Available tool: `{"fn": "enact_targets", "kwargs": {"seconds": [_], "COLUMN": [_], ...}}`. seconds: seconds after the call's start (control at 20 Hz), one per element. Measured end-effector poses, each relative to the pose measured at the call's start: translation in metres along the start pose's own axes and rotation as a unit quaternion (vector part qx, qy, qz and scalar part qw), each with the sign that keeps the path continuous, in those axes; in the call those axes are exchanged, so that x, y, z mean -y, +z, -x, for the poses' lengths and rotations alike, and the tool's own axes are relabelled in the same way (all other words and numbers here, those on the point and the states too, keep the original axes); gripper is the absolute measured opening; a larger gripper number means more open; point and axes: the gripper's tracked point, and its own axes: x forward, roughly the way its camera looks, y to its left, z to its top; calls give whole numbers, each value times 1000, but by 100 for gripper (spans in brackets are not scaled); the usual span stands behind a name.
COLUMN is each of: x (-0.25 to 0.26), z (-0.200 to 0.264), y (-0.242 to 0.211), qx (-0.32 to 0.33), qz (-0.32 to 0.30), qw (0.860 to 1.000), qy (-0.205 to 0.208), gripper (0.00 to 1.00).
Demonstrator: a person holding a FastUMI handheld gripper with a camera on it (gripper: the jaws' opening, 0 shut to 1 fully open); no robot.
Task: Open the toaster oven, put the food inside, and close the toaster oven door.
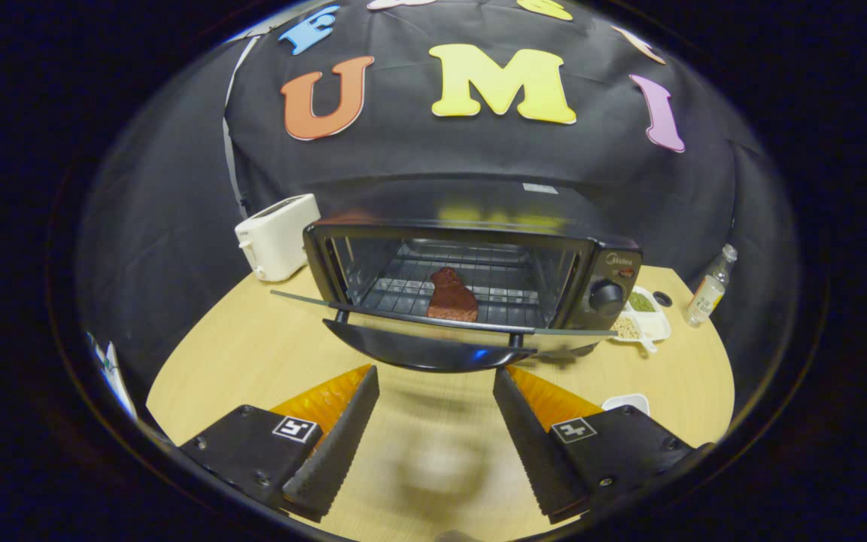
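A black toaster oven (599, 260) stands on the wooden table (253, 354) with its glass door (433, 320) swung down flat. The door's curved handle (426, 352) lies just ahead of my fingers. A reddish-brown piece of food (450, 297) sits on the wire rack (403, 290) inside the oven, near the front. My gripper (435, 399) is open, a little short of the handle and level with it, with nothing between its fingers.
A white toaster (277, 237) stands to the left of the oven. To its right lie a white divided dish (643, 320) with grains and a small clear bottle (710, 290). A small white dish (626, 403) sits by my right finger.
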Motion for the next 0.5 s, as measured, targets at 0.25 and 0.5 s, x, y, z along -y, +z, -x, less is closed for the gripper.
{"fn": "enact_targets", "kwargs": {"seconds": [0.25,0.5], "x": [-2,-8], "z": [-14,-14], "y": [43,57], "qx": [23,31], "qz": [12,21], "qw": [1000,999], "qy": [5,19], "gripper": [98,98]}}
